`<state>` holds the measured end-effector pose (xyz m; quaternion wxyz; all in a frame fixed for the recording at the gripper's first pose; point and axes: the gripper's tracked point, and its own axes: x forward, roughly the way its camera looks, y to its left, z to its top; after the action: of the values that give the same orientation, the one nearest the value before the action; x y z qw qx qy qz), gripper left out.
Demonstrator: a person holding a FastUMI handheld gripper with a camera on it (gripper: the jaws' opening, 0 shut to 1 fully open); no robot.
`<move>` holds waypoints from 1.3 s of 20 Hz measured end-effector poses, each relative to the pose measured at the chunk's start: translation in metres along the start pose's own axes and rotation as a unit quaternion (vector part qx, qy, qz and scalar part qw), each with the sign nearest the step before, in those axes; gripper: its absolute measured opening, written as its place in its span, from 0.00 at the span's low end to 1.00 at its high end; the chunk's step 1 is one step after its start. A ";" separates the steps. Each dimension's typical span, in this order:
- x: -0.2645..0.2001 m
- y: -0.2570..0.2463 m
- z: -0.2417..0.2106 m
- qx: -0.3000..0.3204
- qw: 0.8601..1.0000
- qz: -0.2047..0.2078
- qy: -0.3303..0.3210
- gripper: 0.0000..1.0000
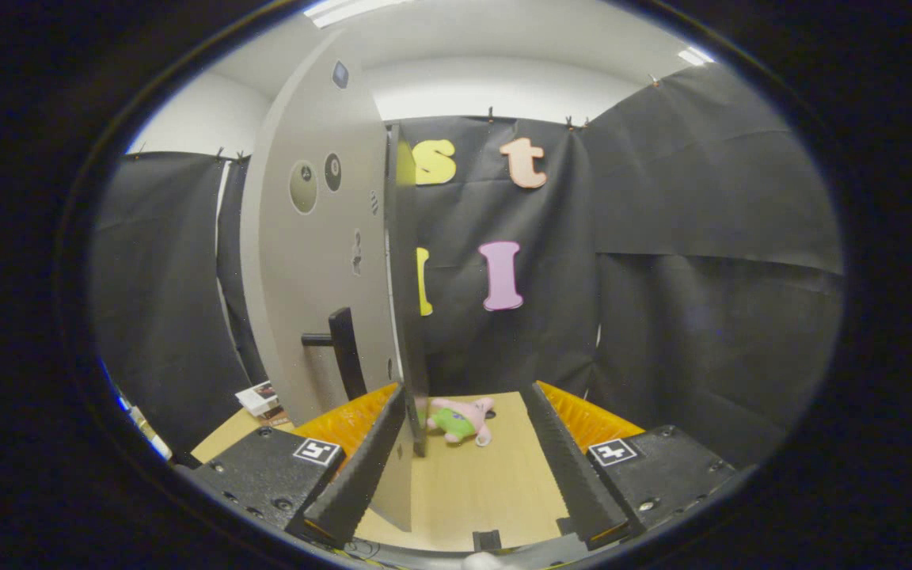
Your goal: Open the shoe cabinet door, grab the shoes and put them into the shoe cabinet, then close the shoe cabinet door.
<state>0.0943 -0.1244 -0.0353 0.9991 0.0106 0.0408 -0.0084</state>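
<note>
While the jaws stand spread wide and grasp nothing, the gripper points along the table toward the shoe cabinet door. That door stands upright and is seen almost edge-on, its pale face turned to the left of the gripper and its dark edge facing the camera. The bottom corner of the door sits just inside the left finger, close beside it; whether it touches the finger cannot be told. A dark bar handle juts from the face of the door, low down, left of its edge. Several round and small stickers dot the same face higher up. Beyond the foot of the door, ahead of the fingers and between their lines, a pink and green plush toy lies on the table. To the left of the door, past the handle, a small white box rests on the table near the black cloth wall.
</note>
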 end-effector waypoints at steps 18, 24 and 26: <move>0.022 0.050 -0.001 -0.013 0.999 0.035 0.016 0.92; 0.018 0.088 -0.003 -0.008 1.000 0.020 0.015 0.92; 0.018 0.104 -0.004 -0.007 1.000 0.018 0.013 0.92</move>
<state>0.1136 -0.0204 -0.0386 0.9985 0.0042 0.0540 0.0104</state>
